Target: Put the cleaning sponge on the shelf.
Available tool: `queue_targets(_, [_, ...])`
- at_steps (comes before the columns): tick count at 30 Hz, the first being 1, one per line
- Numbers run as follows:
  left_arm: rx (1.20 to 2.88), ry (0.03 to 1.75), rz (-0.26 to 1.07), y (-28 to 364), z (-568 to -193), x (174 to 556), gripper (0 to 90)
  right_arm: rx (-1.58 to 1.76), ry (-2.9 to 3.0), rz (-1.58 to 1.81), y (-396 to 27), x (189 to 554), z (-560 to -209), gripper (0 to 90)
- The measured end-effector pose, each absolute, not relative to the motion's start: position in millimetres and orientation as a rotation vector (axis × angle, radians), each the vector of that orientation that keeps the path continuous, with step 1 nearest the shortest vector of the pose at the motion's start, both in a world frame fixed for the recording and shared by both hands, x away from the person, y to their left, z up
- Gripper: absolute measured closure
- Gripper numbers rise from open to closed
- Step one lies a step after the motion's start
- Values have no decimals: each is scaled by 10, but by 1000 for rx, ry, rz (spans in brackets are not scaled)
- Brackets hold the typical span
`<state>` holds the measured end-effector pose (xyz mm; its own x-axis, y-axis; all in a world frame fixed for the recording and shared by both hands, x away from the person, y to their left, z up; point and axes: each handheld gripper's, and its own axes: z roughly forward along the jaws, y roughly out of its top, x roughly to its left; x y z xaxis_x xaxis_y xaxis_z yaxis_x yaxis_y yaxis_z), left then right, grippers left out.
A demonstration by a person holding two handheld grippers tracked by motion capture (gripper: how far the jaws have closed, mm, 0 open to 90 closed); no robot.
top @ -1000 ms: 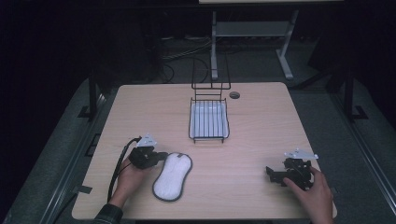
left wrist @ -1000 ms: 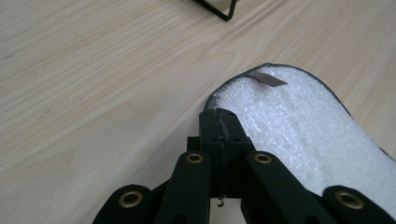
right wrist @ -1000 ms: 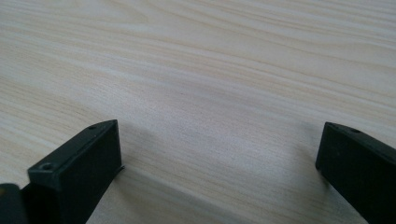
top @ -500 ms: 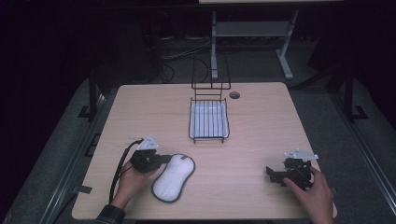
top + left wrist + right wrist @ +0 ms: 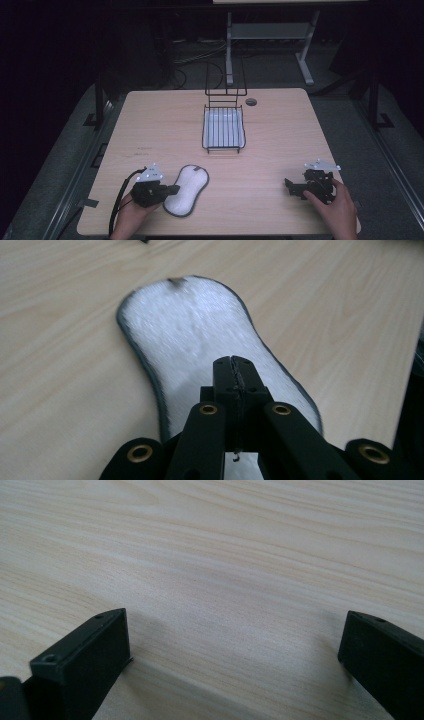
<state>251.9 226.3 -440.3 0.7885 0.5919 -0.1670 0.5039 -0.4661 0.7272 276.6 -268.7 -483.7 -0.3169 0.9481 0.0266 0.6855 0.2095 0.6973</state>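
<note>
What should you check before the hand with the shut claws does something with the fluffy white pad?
1. Left gripper shut, nothing between the jaws: ok.
2. Its tips are over the pad; whether they touch it: cannot tell.
3. Pad lies flat on the table, not folded: ok.
4. Right gripper open, over bare wood, out of the way: ok.
5. Wire basket stands apart from the pad, with bare table between: ok.

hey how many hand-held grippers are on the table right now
2. The left hand-held gripper sits at the near left, jaws shut over the white insole-shaped pad. The right hand-held gripper sits at the near right, jaws open over bare table.
</note>
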Motion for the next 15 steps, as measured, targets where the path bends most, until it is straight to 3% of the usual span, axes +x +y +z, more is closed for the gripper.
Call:
queue_targets(5, [2174, 818, 129, 2281, -4451, 2346, 897, 1516, 2082, 869, -2687, 2766, -4837, 0])
queue_targets(15, [2198, 849, 138, 2350, -4491, 2346, 898, 1516, 2082, 869, -2687, 2766, -4837, 0])
